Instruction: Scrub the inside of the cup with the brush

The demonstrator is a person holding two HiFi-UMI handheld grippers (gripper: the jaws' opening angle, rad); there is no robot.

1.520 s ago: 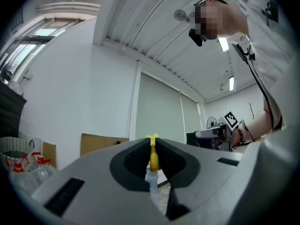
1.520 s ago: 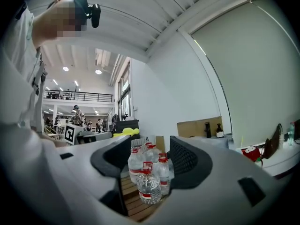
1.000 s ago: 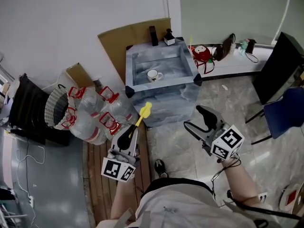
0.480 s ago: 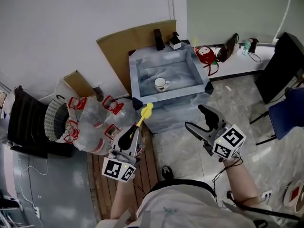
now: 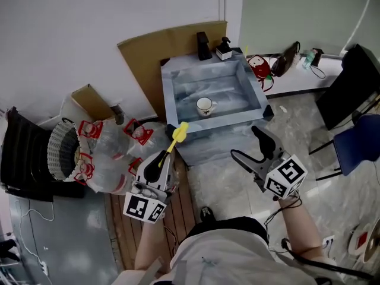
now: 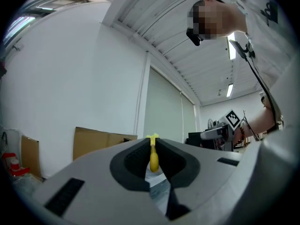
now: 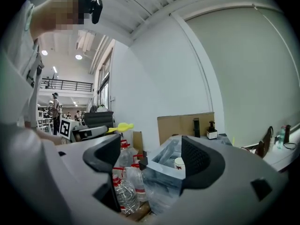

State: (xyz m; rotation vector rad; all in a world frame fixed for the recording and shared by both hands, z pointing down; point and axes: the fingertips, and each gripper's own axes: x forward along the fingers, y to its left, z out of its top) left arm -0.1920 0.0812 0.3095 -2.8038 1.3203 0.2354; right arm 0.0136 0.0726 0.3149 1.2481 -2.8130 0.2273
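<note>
At far centre of the head view, a grey-blue basin [image 5: 171, 103] stands against the white wall [image 5: 89, 22], and the white cup [image 5: 205, 105] sits upright on the basin's bottom, near the middle and clear of the sides. At near left, the left gripper [image 5: 160, 162] has its jaws pressed together on the handle of the yellow brush [image 5: 177, 136]; the brush's yellow end projects past the jaw tips toward the basin's near left corner and stays apart from it. The left gripper view shows the brush [image 6: 153, 157] pinched between the two dark pads [image 6: 133, 161], its tip rising just above them. At near right, the right gripper [image 5: 252, 148] has its jaws spread wide, having just been opening, with nothing between them; it hangs over the pale floor [image 5: 225, 183], in front of the basin's near right corner and apart from it. The right gripper view looks through the open jaws at the basin's corner and the cup [image 7: 178, 163] inside, both well beyond the jaw tips. Brush and cup are well apart, the brush outside the basin. Left of the basin lies a heap of clear bottles [image 5: 110, 153] with red handles, and a basket [image 5: 59, 153] lies farther left. Cardboard [image 5: 154, 52] leans on the wall behind the basin. A pump bottle [image 5: 224, 48] stands on the basin's far rim. To the right are a red bag [image 5: 256, 66] on a low ledge and a blue chair [image 5: 359, 147]
</note>
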